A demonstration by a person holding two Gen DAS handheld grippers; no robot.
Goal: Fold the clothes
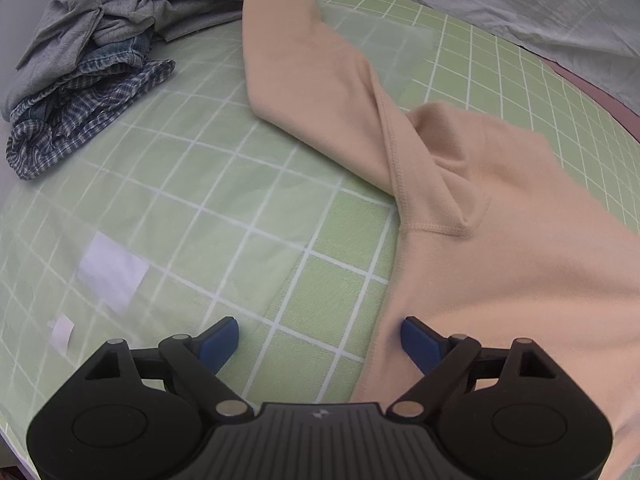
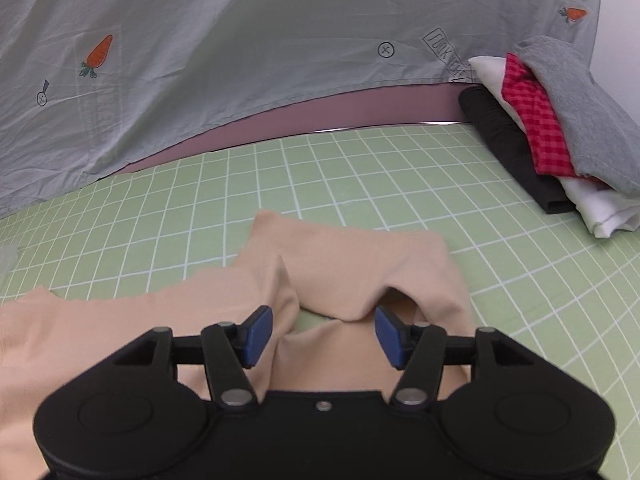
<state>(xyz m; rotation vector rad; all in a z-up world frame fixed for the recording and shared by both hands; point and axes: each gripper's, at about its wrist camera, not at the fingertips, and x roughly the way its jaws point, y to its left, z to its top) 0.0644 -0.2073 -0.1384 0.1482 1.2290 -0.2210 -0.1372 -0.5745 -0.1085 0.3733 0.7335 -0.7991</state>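
Observation:
A peach sweatshirt point(image 1: 500, 240) lies on the green grid mat point(image 1: 240, 200), one sleeve point(image 1: 304, 60) stretched toward the far left. My left gripper point(image 1: 320, 340) is open and empty, low over the garment's left edge. In the right wrist view the sweatshirt point(image 2: 340, 272) lies with its other sleeve folded over and its cuff opening facing me. My right gripper point(image 2: 324, 332) is open and empty, its blue pads point(image 2: 258, 334) on either side of the bunched sleeve fabric.
A crumpled pile of grey, denim and plaid clothes point(image 1: 88, 64) sits at the far left. A stack of folded clothes point(image 2: 560, 132) stands at the right. A grey carrot-print sheet point(image 2: 240, 60) hangs behind the mat point(image 2: 440, 184). White paper scraps point(image 1: 112, 272) lie under the mat's film.

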